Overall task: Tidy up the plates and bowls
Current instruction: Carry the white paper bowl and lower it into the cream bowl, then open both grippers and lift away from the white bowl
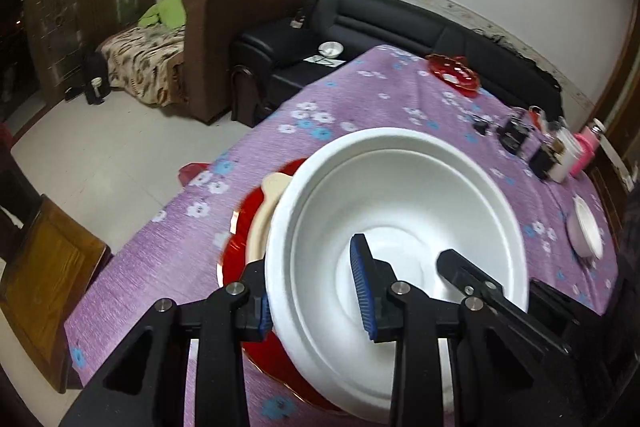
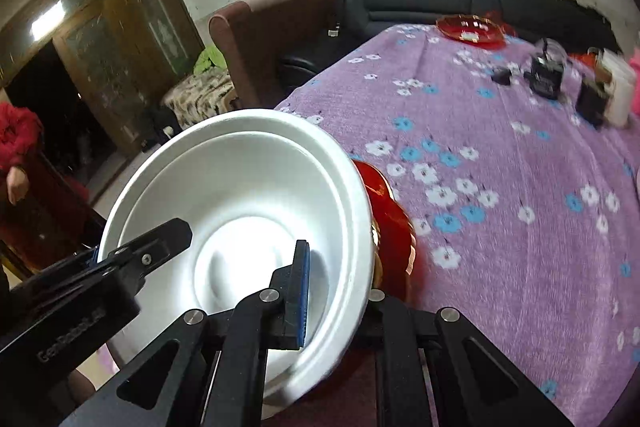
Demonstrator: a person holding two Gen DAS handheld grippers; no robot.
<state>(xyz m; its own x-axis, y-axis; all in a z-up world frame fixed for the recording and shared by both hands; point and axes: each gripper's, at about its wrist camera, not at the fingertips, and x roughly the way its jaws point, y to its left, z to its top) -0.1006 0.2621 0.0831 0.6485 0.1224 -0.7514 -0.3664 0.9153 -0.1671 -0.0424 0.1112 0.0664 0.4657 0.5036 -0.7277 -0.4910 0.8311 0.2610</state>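
White bowl [image 1: 396, 211] held over purple floral tablecloth [image 1: 360, 99], above red plate [image 1: 240, 259]. My left gripper [image 1: 316, 291] and right gripper [image 2: 336, 291] each clamp its rim, apparently firmly.

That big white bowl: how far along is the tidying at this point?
Partly done, it seems. A cream dish already sits on the red plate. In hand: the white bowl, gripped on opposite rims by the left gripper and right gripper, above that stack. Left: a small bowl and another red plate lie apart on the table.
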